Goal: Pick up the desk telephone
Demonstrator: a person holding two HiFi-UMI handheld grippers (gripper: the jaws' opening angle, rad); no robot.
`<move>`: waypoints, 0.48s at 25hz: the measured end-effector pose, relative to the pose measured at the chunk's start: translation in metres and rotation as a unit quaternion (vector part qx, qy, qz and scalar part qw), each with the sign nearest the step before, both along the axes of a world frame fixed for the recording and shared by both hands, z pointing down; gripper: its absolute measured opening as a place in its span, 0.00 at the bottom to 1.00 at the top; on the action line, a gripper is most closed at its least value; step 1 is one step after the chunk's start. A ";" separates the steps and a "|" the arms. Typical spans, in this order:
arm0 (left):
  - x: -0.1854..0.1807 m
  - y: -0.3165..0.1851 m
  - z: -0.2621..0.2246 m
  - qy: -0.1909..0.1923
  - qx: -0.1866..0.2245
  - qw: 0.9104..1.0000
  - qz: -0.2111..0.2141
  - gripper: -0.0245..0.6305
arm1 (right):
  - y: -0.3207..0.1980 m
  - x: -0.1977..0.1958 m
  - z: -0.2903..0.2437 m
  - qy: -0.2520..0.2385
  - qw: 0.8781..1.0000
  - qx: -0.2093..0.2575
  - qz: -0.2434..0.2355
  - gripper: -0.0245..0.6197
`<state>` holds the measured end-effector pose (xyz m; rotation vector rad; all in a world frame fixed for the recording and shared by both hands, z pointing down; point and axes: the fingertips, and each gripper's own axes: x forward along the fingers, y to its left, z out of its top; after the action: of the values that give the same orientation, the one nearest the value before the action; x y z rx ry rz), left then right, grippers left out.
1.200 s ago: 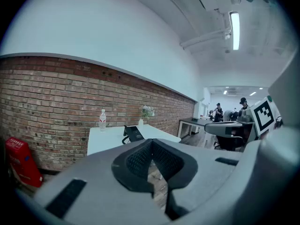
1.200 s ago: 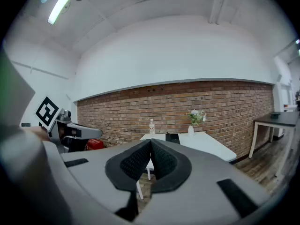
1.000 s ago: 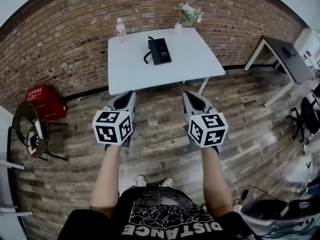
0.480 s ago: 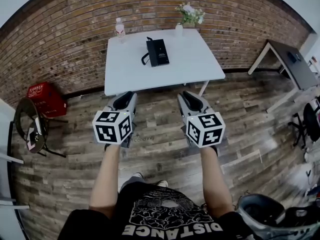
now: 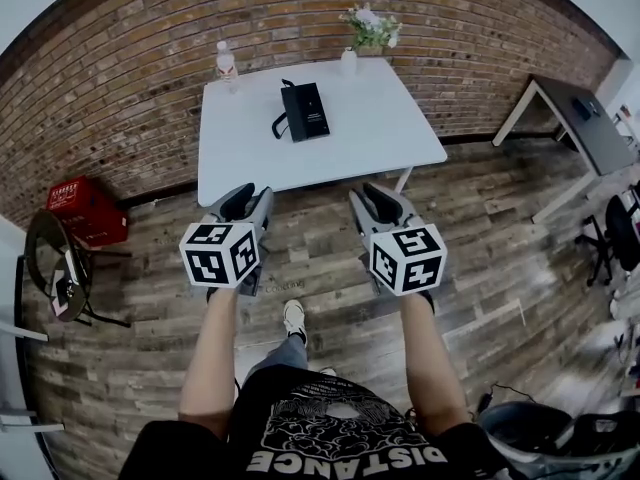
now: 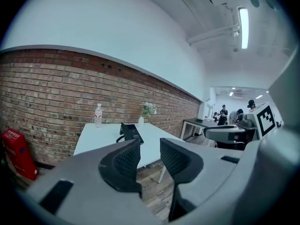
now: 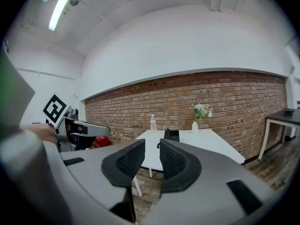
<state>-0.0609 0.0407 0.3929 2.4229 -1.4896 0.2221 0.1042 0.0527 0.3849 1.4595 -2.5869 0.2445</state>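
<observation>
The black desk telephone (image 5: pixel 304 111) lies on the far half of a white table (image 5: pixel 330 158), its cord curling off its left side. My left gripper (image 5: pixel 243 203) and right gripper (image 5: pixel 372 201) are held side by side over the wooden floor, just short of the table's near edge and well away from the phone. Both pairs of jaws are opening, with a small gap and nothing between them. The left gripper view shows the phone (image 6: pixel 130 132) beyond the left gripper (image 6: pixel 150 149). In the right gripper view the phone (image 7: pixel 171 135) sits past the right gripper (image 7: pixel 152 150).
A water bottle (image 5: pixel 226 63) stands at the table's far left corner and a vase of flowers (image 5: pixel 362 30) at the far right, against the brick wall. A red crate (image 5: pixel 85 208) and a round chair (image 5: pixel 55 268) are at left; a dark desk (image 5: pixel 575 118) at right.
The person has stepped toward the table, one foot now forward. Both grippers have come closer to the table's near edge, and the phone sits further left in the head view.
</observation>
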 end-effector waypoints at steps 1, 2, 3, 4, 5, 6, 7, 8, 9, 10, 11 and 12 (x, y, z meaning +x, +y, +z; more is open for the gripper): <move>0.000 -0.007 0.002 0.002 -0.002 1.000 0.001 0.21 | -0.006 0.000 0.002 0.001 1.000 -0.001 0.000 0.16; 0.001 -0.015 0.004 0.004 -0.003 1.000 0.004 0.21 | -0.013 -0.001 0.004 0.002 1.000 -0.003 0.000 0.16; 0.001 -0.023 0.006 0.004 -0.005 1.000 0.006 0.22 | -0.021 -0.001 0.005 0.004 1.000 -0.004 0.000 0.17; 0.001 -0.032 0.008 0.004 -0.006 1.000 0.009 0.22 | -0.029 -0.002 0.006 0.005 1.000 -0.006 0.001 0.17; 0.000 -0.042 0.009 0.004 -0.008 1.000 0.012 0.22 | -0.038 -0.004 0.007 0.006 1.000 -0.008 0.003 0.18; -0.002 -0.051 0.010 0.006 -0.010 1.000 0.014 0.22 | -0.048 -0.006 0.007 0.007 1.000 -0.010 0.003 0.18; -0.004 -0.061 0.011 0.007 -0.012 1.000 0.015 0.23 | -0.057 -0.009 0.008 0.008 1.000 -0.012 0.003 0.18; -0.006 -0.071 0.012 0.009 -0.014 1.000 0.017 0.23 | -0.066 -0.011 0.008 0.010 1.000 -0.015 0.004 0.19; -0.008 -0.081 0.013 0.009 -0.018 1.000 0.019 0.23 | -0.075 -0.014 0.010 0.013 1.000 -0.019 0.004 0.20; -0.010 -0.090 0.015 0.010 -0.021 0.999 0.022 0.24 | -0.084 -0.016 0.010 0.014 1.000 -0.022 0.006 0.20; -0.012 -0.100 0.016 0.011 -0.025 0.999 0.025 0.25 | -0.094 -0.018 0.011 0.015 1.000 -0.025 0.008 0.21; -0.014 -0.110 0.016 0.012 -0.027 0.999 0.027 0.25 | -0.104 -0.020 0.011 0.015 0.999 -0.028 0.010 0.21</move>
<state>-0.0753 -0.0690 0.4091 2.4164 -1.3910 0.2398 0.0844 -0.0514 0.3963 1.4580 -2.5222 0.2914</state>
